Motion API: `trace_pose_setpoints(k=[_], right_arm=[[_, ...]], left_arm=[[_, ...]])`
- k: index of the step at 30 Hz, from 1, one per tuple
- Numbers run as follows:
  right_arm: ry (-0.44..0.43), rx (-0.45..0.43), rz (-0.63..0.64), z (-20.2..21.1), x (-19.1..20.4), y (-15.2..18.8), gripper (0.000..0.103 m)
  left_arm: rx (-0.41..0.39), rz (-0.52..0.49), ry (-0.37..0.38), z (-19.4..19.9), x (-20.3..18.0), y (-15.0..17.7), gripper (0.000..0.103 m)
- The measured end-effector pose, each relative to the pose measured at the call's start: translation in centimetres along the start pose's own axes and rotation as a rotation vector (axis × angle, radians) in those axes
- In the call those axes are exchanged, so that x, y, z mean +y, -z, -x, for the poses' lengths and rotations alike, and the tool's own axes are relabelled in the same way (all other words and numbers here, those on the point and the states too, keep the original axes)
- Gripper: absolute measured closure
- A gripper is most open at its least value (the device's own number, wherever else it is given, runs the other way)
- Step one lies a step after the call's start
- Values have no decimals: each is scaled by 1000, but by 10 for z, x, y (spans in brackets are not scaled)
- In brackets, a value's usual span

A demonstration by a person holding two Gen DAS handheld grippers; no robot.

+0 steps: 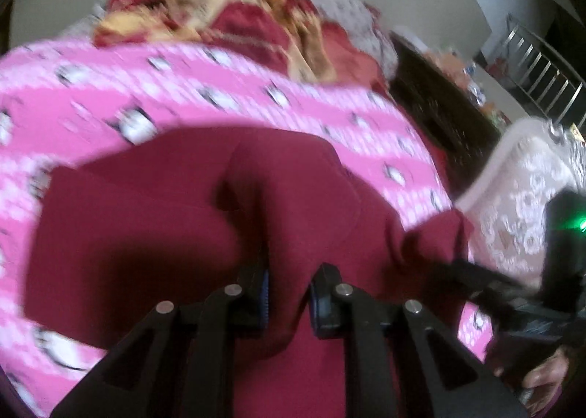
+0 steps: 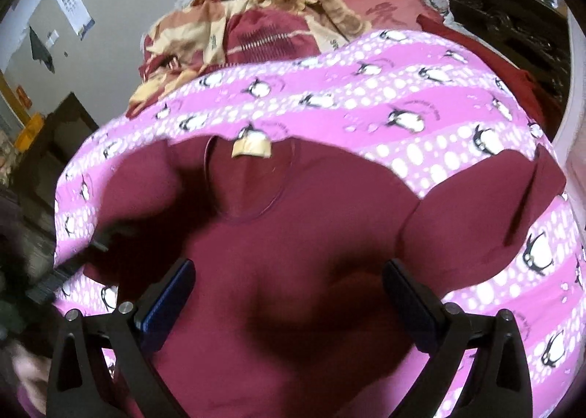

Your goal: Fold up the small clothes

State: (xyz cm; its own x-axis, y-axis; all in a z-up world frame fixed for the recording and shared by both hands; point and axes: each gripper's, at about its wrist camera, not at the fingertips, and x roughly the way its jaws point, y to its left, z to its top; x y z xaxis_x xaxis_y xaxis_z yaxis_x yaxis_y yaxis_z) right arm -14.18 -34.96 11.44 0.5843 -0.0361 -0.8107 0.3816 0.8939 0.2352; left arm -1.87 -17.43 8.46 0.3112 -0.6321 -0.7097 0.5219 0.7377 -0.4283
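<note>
Left wrist view: left gripper (image 1: 289, 288) at bottom centre, pointing down at the maroon shirt (image 1: 175, 220), jaws narrow with a ridge of shirt fabric pinched between the pads. Shirt fills the middle of the frame, lying on a pink penguin sheet (image 1: 219, 88). Right gripper (image 1: 487, 289) comes in from lower right, blurred, tips at the shirt's edge.

Right wrist view: right gripper (image 2: 289, 293) bottom centre, jaws wide apart, nothing between them, hovering over the shirt's chest. Collar label (image 2: 252, 147) upper centre. Red-and-yellow blanket (image 2: 234, 26) at top.
</note>
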Motion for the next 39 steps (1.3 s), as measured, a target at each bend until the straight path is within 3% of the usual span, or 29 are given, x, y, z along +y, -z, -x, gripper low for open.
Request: trace_pose_setpoints(k=[2,4,7,10,12,18,19,21,22,23,27,30,33,37,39], right_arm=[[-24,4,29,-1,-1,0,0],[-40,12,55,-4,1,0,0],[-59,26,96,-12,5,-3,1],[-76,56,134,-25,12,-5,9],[-89,98,169,-36,19,-6,17],[3,145,183,-62,17,-2,18],[4,154,178,-66,15,-2,23],[-30,195,172,-78,12,1,54],[-40,216,180,-82,13,4,80],[-56,228,193,-85,15,7,88],[-34,130,288,-60,28,8,93],[-34,18,273,-27,25,-9,93],[91,-39,263,-17,11,-24,94],[124,27,185,-39,-10,-29,93],[186,40,205,-48,-13,-24,93]], left_arm=[[27,-4,-7,-17,-6,11,66],[59,-2,11,-24,-10,20,28],[63,-27,39,-7,-15,29,23],[28,-71,30,27,-13,35,12],[-3,-84,-3,52,-2,39,12],[-68,-91,-234,106,54,49,12],[-70,-82,-249,109,61,51,12],[-64,-32,-275,112,80,52,12],[-63,-10,-278,112,85,49,12],[-68,18,-279,113,91,48,12],[-104,65,-278,116,98,45,12],[-113,60,-294,114,96,41,12],[-83,42,-303,101,92,42,12],[-36,15,-332,81,85,46,12],[-36,20,-330,77,83,45,12]])
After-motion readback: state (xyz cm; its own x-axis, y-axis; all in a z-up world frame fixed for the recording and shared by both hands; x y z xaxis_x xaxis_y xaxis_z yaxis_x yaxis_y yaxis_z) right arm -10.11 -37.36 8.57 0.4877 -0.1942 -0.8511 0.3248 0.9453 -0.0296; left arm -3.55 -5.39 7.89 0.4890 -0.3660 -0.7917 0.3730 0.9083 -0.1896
